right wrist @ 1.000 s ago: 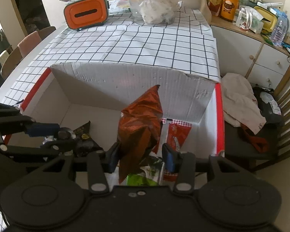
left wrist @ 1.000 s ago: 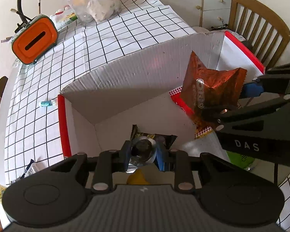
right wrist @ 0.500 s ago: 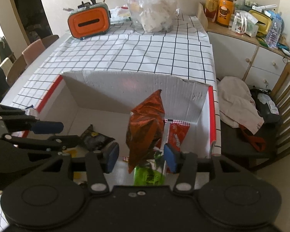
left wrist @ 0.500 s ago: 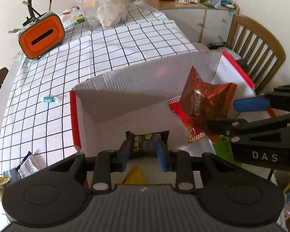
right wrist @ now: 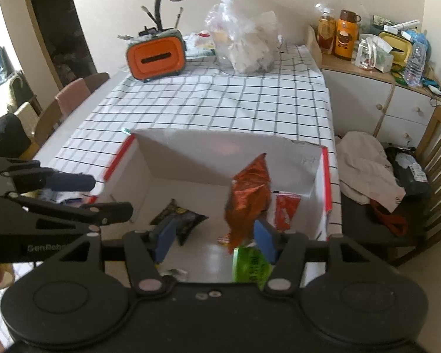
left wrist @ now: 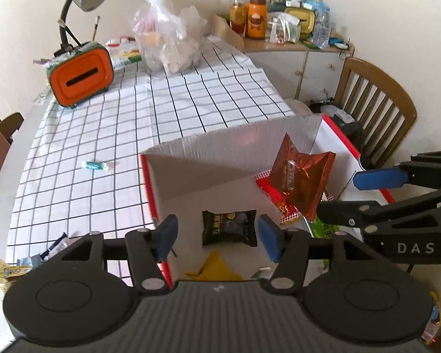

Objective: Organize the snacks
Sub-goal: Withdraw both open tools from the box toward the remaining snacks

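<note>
My left hand-held gripper (left wrist: 217,236) hangs open and empty over the white box (left wrist: 191,158) on the worktop; my right hand-held gripper (right wrist: 211,236) is spread wide too, with the copper foil bag (right wrist: 248,197) loose between its fingers, over the box floor. I judge it light, crinkly and slippery; best pinched at a sealed edge. Its logo is too blurred to read; the grippers read "DAS" and "GenRobot".

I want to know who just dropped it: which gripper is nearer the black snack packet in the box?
Left. The left gripper hangs open right above the black snack packet; the right gripper is open farther right, by the orange-brown bag.
</note>
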`<action>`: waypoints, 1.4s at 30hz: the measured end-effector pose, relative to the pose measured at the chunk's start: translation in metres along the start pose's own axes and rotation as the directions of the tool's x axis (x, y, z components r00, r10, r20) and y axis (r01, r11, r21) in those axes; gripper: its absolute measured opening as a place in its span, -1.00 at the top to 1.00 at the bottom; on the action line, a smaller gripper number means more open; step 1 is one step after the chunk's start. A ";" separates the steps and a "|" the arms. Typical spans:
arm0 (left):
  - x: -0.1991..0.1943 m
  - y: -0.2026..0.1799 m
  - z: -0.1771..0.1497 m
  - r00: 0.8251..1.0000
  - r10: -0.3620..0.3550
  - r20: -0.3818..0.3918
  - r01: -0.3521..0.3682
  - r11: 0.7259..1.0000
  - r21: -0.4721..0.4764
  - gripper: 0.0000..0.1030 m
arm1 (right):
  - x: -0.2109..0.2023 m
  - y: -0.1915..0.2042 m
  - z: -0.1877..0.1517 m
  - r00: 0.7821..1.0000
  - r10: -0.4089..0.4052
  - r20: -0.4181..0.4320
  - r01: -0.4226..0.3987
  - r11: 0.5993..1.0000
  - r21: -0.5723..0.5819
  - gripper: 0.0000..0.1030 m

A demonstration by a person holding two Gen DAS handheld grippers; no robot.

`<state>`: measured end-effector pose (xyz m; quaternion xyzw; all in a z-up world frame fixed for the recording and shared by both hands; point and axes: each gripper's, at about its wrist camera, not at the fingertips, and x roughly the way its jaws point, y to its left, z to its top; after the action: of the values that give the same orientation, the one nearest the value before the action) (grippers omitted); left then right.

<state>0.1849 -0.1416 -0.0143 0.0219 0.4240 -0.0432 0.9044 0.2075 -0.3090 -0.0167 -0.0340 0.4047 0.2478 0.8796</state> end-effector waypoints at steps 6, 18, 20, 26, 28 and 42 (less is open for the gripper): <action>-0.023 0.017 -0.009 0.999 -0.009 0.052 0.009 1.000 0.001 -0.35 | -0.015 0.020 -0.003 1.000 0.011 0.024 -0.011 1.000 -0.011 -0.16; -0.057 0.074 -0.038 0.993 -0.024 0.118 0.021 0.999 0.025 -0.59 | -0.026 0.082 -0.008 0.995 0.023 0.099 -0.019 0.999 -0.042 -0.89; -0.062 0.087 -0.042 0.991 -0.025 0.131 0.021 0.999 0.026 -0.66 | -0.026 0.093 -0.010 0.994 0.028 0.105 -0.023 0.999 -0.047 -0.97; -0.066 0.133 -0.045 0.991 -0.026 0.131 0.024 0.999 0.024 -0.72 | -0.016 0.129 -0.010 0.993 0.026 0.114 -0.020 0.998 -0.058 -0.99; -0.065 0.150 -0.041 0.992 -0.019 0.123 0.016 0.999 0.031 -0.72 | -0.010 0.141 -0.006 0.993 0.019 0.113 -0.012 0.998 -0.064 -0.99; -0.024 0.254 0.013 1.000 -0.013 0.028 0.011 0.997 0.075 -0.72 | 0.050 0.216 0.020 0.997 0.008 0.075 0.003 0.988 -0.152 -0.99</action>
<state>0.2041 0.1114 0.0128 0.0526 0.4094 -0.0649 0.9085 0.1488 -0.0940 -0.0095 -0.0909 0.3513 0.2802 0.8887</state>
